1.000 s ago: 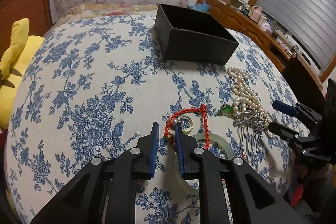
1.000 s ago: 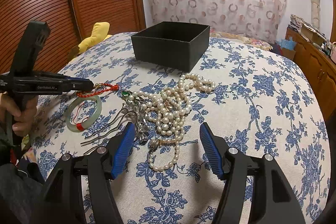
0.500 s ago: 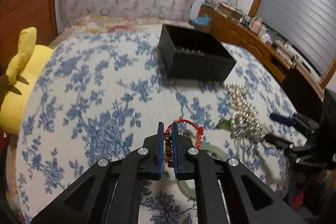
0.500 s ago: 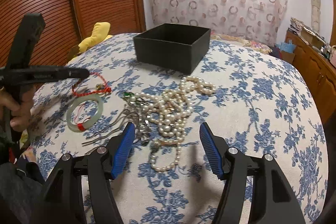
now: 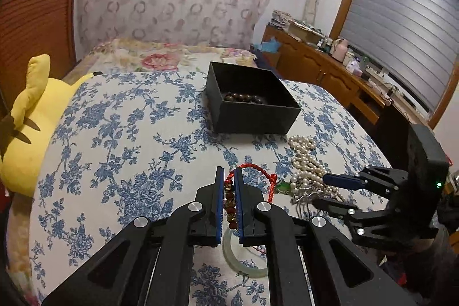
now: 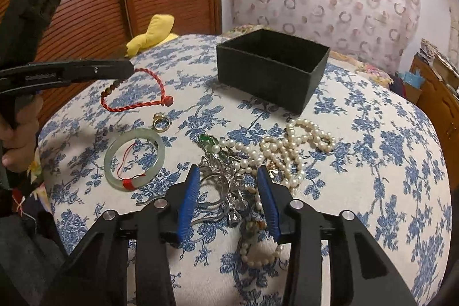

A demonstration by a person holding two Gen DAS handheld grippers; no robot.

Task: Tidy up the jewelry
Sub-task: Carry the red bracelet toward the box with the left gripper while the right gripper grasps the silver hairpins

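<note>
While pinched by its beaded part, red cord bracelet [image 6: 134,93] hangs from left gripper [image 5: 229,177], lifted clear of floral cloth [image 6: 373,162]. Below it, jade bangle [image 6: 134,159] and gold ring [image 6: 161,121] on the cloth. Right gripper [image 6: 228,177] spread wide above silver hairpins [image 6: 221,185], beside pearl necklaces [image 6: 295,145]. Farther back, black box [image 5: 252,102] with dark beads [image 5: 246,99] inside.
</note>
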